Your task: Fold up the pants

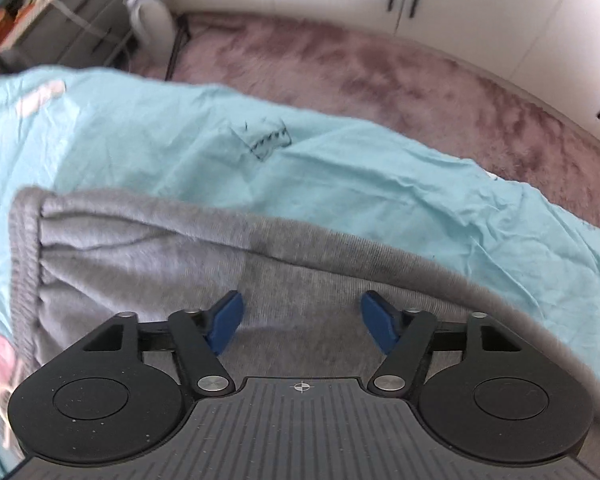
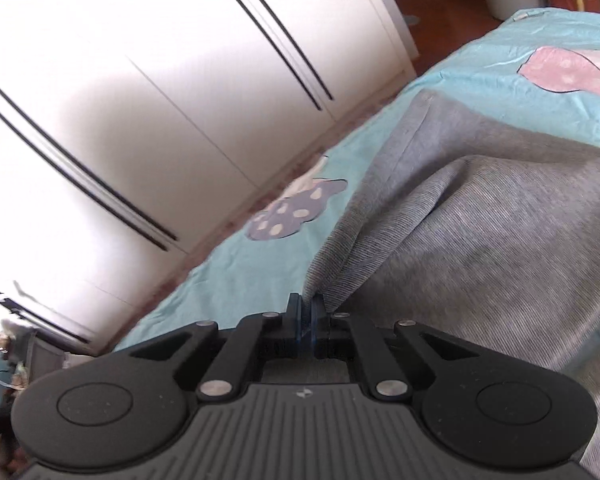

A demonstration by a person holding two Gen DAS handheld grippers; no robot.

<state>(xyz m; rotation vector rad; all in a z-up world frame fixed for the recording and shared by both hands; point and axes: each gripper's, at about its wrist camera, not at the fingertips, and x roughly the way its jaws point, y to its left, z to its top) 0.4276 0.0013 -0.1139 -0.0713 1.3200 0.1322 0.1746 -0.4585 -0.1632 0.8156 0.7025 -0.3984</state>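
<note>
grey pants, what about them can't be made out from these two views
- Left wrist view: the near part of the grey pants is hidden under the open left tongs, and whether these touch the cloth is unclear.
- Right wrist view: the fold pinched by the shut right tongs is hidden between the pads; the pants run off the right edge.
- Neither view shows the leg ends.

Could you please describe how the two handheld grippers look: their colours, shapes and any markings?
The left gripper and the right gripper look alike: a matte black ribbed body, two round black discs at the sides, black link arms with silver pivot pins, and blue pads on the jaws. A small white crosshair mark sits on the left body; the right has a small pale logo. No cables or sleeves are visible.
</note>
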